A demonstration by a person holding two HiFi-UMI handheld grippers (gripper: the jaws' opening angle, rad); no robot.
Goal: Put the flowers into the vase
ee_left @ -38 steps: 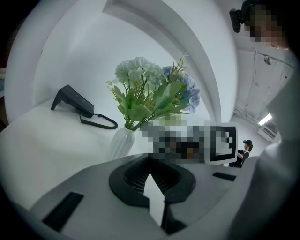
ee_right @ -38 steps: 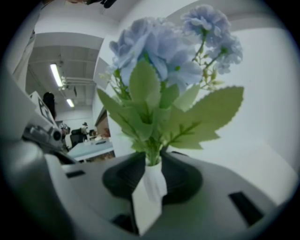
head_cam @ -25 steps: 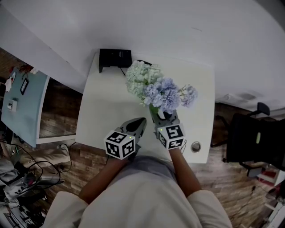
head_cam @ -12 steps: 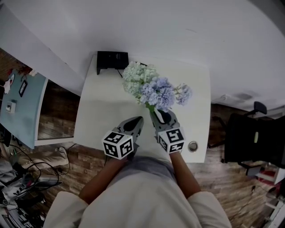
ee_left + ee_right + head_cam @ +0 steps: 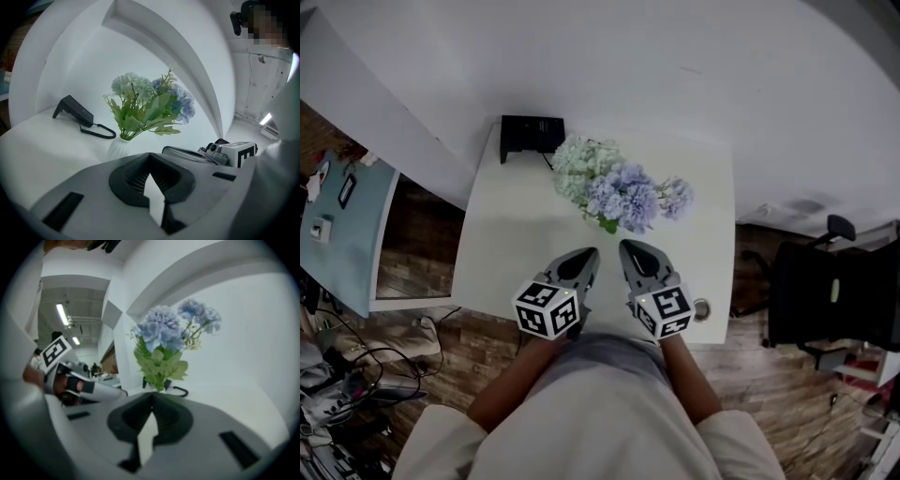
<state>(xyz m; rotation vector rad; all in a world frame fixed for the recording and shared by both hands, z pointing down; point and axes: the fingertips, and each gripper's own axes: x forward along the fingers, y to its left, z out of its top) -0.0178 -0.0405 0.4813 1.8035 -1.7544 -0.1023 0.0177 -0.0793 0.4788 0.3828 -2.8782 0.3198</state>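
**potted_pete:** White table (image 5: 511, 253), white wall, so the flowers (image 5: 619, 192) really pop. There are pale greenish-white heads on the left and blue-lilac ones on the right. They're standing stems-down in the vase (image 5: 117, 149), a little ribbed white one. You only see it in the left gripper view, because from the head view the blooms cover it. It sits toward the far side of the table, roughly mid-width.

**gripgeek:** ok but what are the grippers doing?

**potted_pete:** Both are at the near edge, side by side, pointing at the bouquet but well clear of it. On the left gripper (image 5: 586, 255) the jaws are together, tips meeting, with nothing in them. On the right gripper (image 5: 630, 249) the jaws have just been closing and are now together too, with nothing between them. Neither one touches a stem or a leaf.

**gripgeek:** anything else on the table?

**potted_pete:** A black box (image 5: 530, 136) sits at the far left corner, with a black cable (image 5: 114, 134) looping off toward the vase. There's also a small round disc (image 5: 704, 307) near the right corner, just beside the right gripper's marker cube. A black chair (image 5: 825, 300) stands off to the right of the table.
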